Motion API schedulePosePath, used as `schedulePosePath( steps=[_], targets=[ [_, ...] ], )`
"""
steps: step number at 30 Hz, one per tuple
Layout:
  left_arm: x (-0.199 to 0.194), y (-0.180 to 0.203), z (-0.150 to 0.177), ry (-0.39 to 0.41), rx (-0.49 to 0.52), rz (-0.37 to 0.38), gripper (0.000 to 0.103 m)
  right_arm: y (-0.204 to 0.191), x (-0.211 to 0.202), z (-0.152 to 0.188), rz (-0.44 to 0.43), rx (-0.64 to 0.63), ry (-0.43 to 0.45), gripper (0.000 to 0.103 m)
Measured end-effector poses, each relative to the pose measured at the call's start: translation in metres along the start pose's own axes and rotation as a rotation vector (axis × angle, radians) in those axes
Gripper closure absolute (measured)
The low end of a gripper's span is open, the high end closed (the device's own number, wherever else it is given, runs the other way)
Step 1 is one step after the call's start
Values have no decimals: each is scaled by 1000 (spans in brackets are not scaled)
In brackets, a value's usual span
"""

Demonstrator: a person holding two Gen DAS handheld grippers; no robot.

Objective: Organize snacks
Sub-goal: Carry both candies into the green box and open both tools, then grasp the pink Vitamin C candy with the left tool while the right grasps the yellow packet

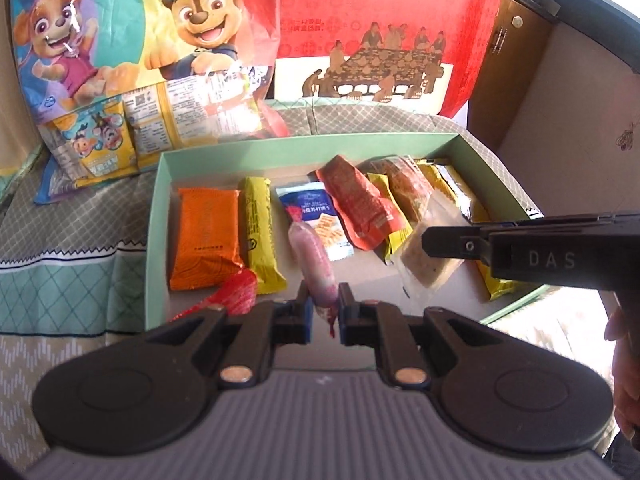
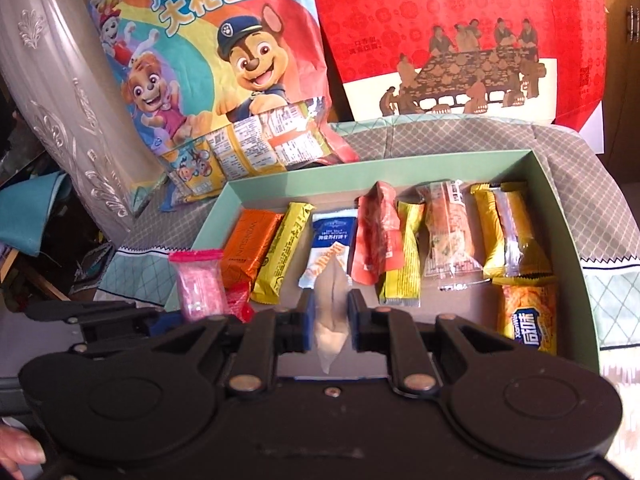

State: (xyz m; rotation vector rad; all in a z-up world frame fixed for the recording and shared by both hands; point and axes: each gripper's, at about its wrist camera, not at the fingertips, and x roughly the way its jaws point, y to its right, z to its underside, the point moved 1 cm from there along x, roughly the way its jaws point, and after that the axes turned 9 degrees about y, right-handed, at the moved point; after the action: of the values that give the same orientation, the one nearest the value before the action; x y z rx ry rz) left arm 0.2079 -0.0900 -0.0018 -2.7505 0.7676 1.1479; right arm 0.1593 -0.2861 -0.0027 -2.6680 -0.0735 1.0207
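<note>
Matte black tongs [image 1: 324, 312] with blue finger pads [image 1: 307, 314], brass-coloured pivot rivets (one arm stamped "DAS").

Both wrist cameras look forward and down along their fingers, close over the near edge of the green box [image 1: 360, 142] [image 2: 376, 160]. The left view sits nearer its left end, the right view further right. Both share the snack row, cartoon bag [image 1: 132, 40] [image 2: 208, 68] and red carton [image 1: 380, 12] [image 2: 460, 20] beyond.

left hand-held gripper [image 1: 324, 312] clamped, right hand-held gripper [image 2: 329, 320] clamped
</note>
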Motion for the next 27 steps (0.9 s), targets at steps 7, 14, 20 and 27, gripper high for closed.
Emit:
schedulePosePath(
  steps=[7,14,20,27],
  targets=[
    [23,-11,-4,-8,3,-106,34,8,34,-12,29,29,-2,40],
    [18,-11,0,11,30,-180,0,11,28,-8,80,15,30,0],
    [7,-9,10,-6,19,-180,0,8,17,1,88,1,15,0],
    [-17,-9,28,-13,7,-184,0,2,-7,17,82,9,10,0]
  ],
)
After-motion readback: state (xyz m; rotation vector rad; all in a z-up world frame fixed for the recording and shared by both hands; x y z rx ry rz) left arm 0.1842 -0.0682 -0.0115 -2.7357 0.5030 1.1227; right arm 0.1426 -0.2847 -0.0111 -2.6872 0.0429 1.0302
